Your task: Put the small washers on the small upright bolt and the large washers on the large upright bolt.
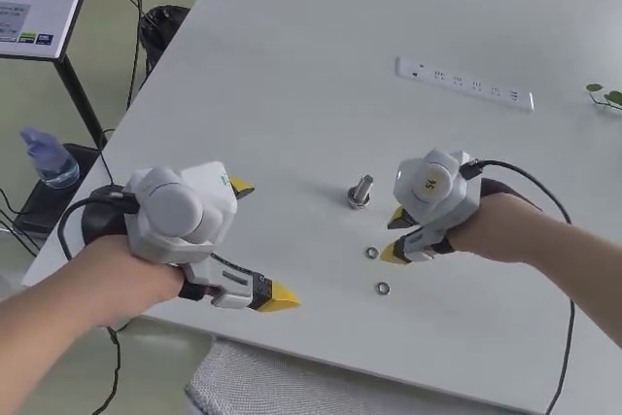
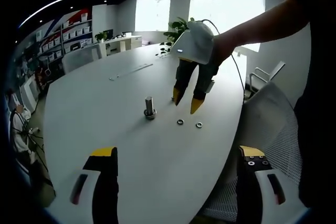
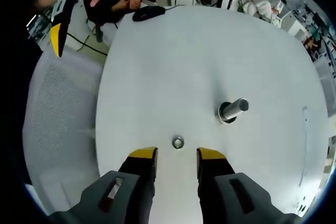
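Currently white oval table [image 1: 292,65] carries everything. Left gripper [image 1: 262,243] jaws wide apart, empty, over near edge. Right gripper [image 1: 394,237] jaws partly apart, empty, near upright silver metal bolt [image 1: 361,190]. Two small silver ring washers [image 1: 372,253] flat on table, one just ahead of right gripper's tips, other [image 1: 383,289] close beside.

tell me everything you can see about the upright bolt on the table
The bolt is silvery metal: a short cylindrical shaft standing upright on a wider base ring, which may be its head or a washer; it is too small to tell. It stands on the white table, its upper shaft bare. Nothing grips it: the right gripper is open beside it, apart. A washer and a second washer lie flat nearer the person, not touching it.
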Demonstrator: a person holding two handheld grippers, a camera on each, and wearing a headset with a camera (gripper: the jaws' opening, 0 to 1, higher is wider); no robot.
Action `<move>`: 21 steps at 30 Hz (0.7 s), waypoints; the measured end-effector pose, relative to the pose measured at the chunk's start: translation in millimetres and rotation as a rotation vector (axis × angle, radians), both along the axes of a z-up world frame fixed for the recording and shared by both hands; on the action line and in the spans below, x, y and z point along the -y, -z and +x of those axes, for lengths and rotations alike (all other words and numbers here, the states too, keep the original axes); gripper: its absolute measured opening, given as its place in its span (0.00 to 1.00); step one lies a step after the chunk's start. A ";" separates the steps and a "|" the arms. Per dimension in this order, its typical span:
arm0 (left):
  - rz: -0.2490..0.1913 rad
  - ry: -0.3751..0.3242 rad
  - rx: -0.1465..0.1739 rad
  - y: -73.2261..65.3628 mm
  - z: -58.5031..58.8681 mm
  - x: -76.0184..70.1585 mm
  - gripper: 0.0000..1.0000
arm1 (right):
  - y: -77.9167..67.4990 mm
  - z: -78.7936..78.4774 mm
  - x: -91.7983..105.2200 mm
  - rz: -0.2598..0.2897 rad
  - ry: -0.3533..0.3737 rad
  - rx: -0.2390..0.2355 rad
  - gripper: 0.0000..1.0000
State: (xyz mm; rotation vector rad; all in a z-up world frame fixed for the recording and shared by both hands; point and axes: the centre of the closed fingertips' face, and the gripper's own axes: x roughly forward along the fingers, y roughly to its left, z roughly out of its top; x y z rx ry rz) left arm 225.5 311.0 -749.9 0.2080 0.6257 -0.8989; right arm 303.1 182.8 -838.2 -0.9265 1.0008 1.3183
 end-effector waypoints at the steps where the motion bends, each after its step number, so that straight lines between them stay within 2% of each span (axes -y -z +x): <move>1: 0.000 0.000 0.000 -0.1 -0.3 0.3 0.94 | 2.1 0.9 0.2 -0.001 0.008 0.002 0.32; 14: 0.004 0.004 -0.003 1.2 -4.6 -1.9 0.93 | 30.6 4.1 -0.8 -0.017 0.076 0.011 0.30; 21: 0.013 0.005 -0.010 4.3 -7.6 -5.5 0.92 | 39.5 2.9 -4.0 -0.018 0.086 0.023 0.30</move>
